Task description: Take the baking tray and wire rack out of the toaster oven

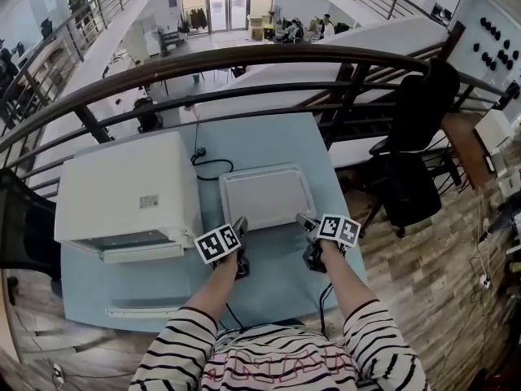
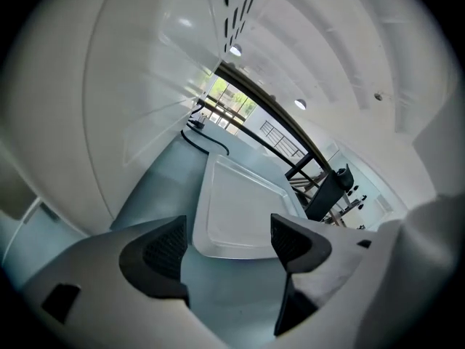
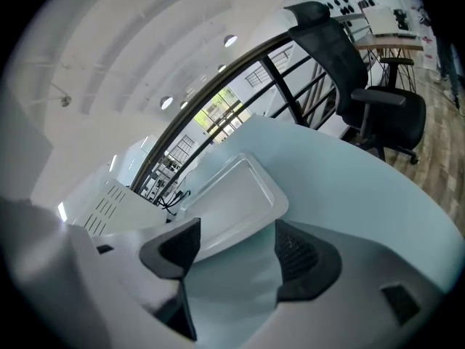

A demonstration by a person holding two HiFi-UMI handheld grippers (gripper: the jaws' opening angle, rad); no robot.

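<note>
A pale metal baking tray (image 1: 264,195) lies flat on the light blue table (image 1: 277,275), just right of the white toaster oven (image 1: 126,190). My left gripper (image 1: 238,225) stands open at the tray's near left corner, my right gripper (image 1: 305,221) open at its near right corner. In the left gripper view the tray (image 2: 240,209) lies just beyond the spread pads of the left gripper (image 2: 229,242), untouched. The right gripper view shows the same: the tray (image 3: 232,198) past the right gripper (image 3: 236,249), whose jaws are apart. I cannot make out the wire rack.
The oven's door (image 1: 146,308) hangs open toward me at the table's front left. A black power cable (image 1: 207,163) curls behind the tray. A black office chair (image 1: 407,177) stands off the table's right edge, with a curved railing (image 1: 269,59) behind the table.
</note>
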